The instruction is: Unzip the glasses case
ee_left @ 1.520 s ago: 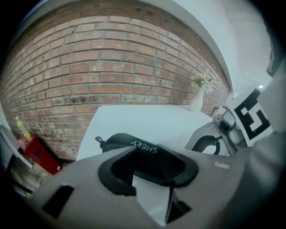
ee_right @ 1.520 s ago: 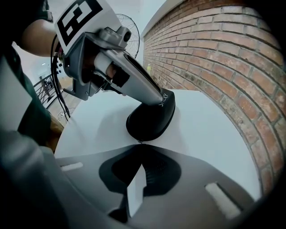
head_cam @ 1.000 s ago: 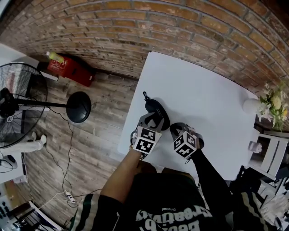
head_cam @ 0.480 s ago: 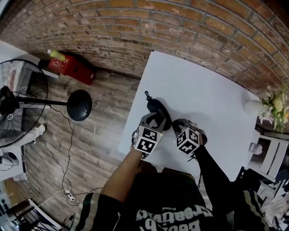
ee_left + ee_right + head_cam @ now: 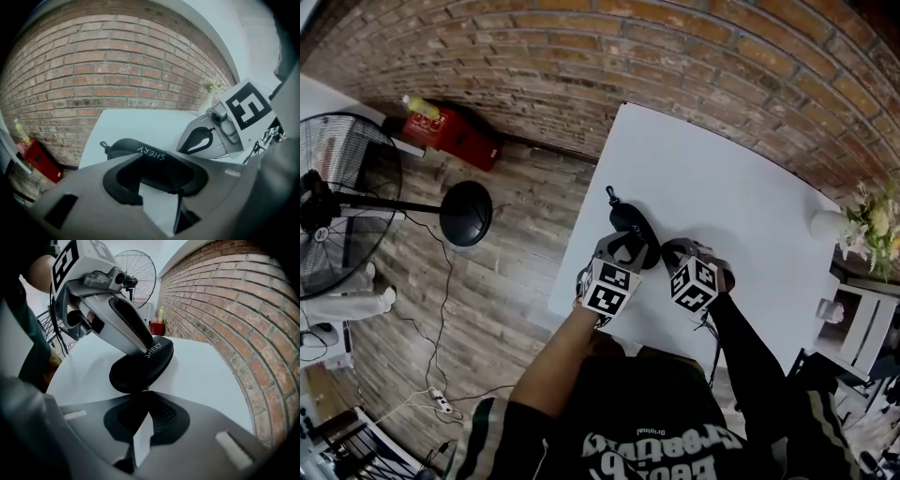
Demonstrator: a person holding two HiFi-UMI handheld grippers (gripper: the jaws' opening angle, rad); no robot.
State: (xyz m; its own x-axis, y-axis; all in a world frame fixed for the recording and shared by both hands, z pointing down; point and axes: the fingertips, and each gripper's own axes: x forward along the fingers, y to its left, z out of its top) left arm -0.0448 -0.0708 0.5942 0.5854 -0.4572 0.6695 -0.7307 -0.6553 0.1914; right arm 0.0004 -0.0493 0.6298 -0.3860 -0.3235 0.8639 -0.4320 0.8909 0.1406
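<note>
At the table's left side, glasses case [image 5: 630, 223]: a black zipped case is laid flat on the white table [image 5: 741, 178], with its long axis pointing away from the person; white lettering is seen on its lid in both gripper views.
Far end of case: a small black loop [image 5: 610, 193] is seen sticking out toward the brick wall [image 5: 581, 56].
Near end of case: a small metal zipper pull [image 5: 147, 389] is seen at the rim, right at the right gripper's jaw tips.
Left gripper [image 5: 623, 251]: its jaws are spread over the case's near half and closed onto it; in the right gripper view one jaw is pressed on the lid beside the lettering.
Right gripper [image 5: 680, 251]: it is held just beside the left one, at the case's near end; its jaws are drawn almost together, with the tips pinched at the zipper pull.
Table's far right corner: a white vase [image 5: 823, 223] with flowers [image 5: 872, 217] is placed there, well apart from the case.
Floor to the left: a standing fan [image 5: 337, 216] and a red box [image 5: 445, 139] by the wall are seen on wooden boards.
</note>
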